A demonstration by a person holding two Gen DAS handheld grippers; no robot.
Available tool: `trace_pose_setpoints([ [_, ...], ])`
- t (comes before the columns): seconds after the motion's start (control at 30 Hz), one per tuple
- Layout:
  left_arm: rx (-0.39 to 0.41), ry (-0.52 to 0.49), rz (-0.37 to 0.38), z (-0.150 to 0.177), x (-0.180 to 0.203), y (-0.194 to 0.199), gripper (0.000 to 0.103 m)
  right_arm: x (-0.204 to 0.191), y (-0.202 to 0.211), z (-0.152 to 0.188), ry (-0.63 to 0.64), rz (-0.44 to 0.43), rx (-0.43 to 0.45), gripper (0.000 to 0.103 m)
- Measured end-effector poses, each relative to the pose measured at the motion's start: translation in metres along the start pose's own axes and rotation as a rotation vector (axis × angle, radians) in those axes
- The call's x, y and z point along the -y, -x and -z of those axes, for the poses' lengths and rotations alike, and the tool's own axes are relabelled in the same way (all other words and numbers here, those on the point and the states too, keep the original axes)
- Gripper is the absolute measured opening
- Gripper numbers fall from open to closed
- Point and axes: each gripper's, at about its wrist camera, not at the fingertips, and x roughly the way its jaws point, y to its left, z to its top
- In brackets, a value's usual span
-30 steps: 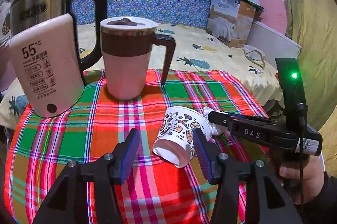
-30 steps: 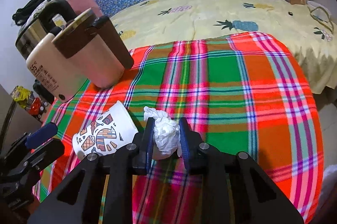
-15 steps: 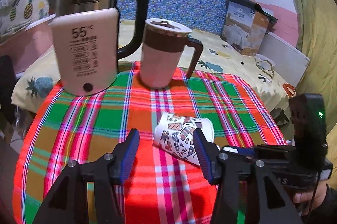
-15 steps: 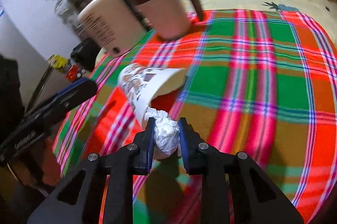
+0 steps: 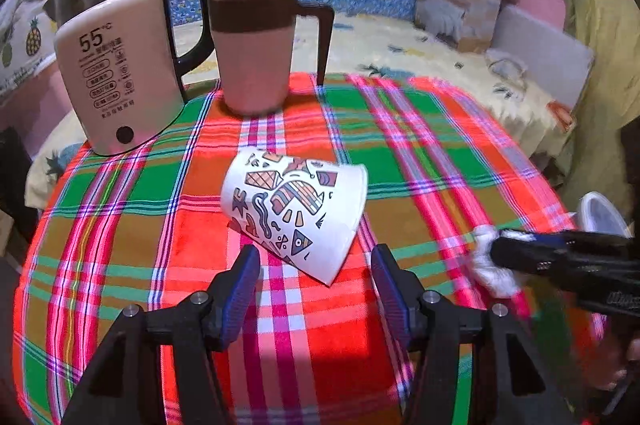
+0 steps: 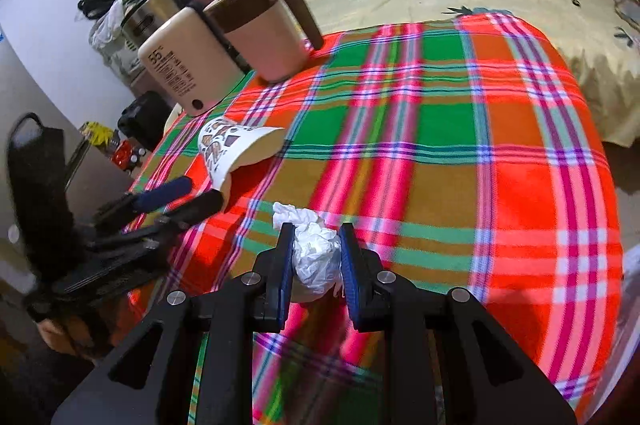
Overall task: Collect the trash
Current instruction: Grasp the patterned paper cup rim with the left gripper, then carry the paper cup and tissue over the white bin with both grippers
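Observation:
A patterned white paper cup [image 5: 296, 213] lies on its side on the plaid tablecloth [image 5: 420, 161], just beyond my open, empty left gripper [image 5: 314, 261]. The cup also shows in the right wrist view [image 6: 236, 149], with its mouth toward the right. My right gripper [image 6: 316, 249] is shut on a crumpled white tissue [image 6: 314, 257] and holds it over the cloth near the table's front edge. In the left wrist view the right gripper [image 5: 496, 257] with the tissue [image 5: 492, 265] is at the right. The left gripper [image 6: 180, 199] shows at the left of the right wrist view.
A cream and steel electric kettle [image 5: 116, 65] and a lidded pink mug with a dark handle [image 5: 256, 45] stand at the table's back left. A white bin rim [image 5: 604, 217] shows off the right edge. A bed with a cardboard box [image 5: 460, 1] lies behind.
My right gripper has carried the tissue away from the cup, back and to the right. My left gripper has drawn closer to the cup, still open.

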Motion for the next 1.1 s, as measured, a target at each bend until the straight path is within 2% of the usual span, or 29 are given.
trace_pose_setpoints([
  [0.03, -0.008, 0.000, -0.034, -0.001, 0.001, -0.005, 0.058, 0.002, -0.001, -0.001, -0.008, -0.004, 0.004, 0.024],
  [0.1, -0.015, 0.015, -0.048, -0.001, -0.001, -0.009, 0.055, 0.005, 0.005, 0.001, -0.017, -0.008, 0.010, 0.024],
  [0.17, -0.007, 0.032, -0.054, -0.001, -0.006, -0.009, 0.033, 0.006, 0.006, 0.002, -0.022, -0.010, 0.015, 0.024],
  [0.27, 0.003, 0.036, -0.056, 0.000, -0.010, -0.006, 0.016, 0.008, 0.009, 0.005, -0.024, -0.014, 0.021, 0.024],
  [0.33, 0.012, 0.044, -0.051, 0.000, -0.012, -0.002, 0.011, 0.009, 0.010, 0.006, -0.025, -0.019, 0.024, 0.024],
  [0.73, 0.113, 0.051, 0.042, 0.013, 0.001, 0.064, 0.008, 0.002, 0.040, 0.023, -0.021, -0.014, 0.067, 0.024],
  [1.1, 0.129, 0.048, 0.142, 0.054, 0.042, 0.120, 0.008, -0.007, 0.078, 0.059, -0.035, 0.042, 0.123, 0.024],
])
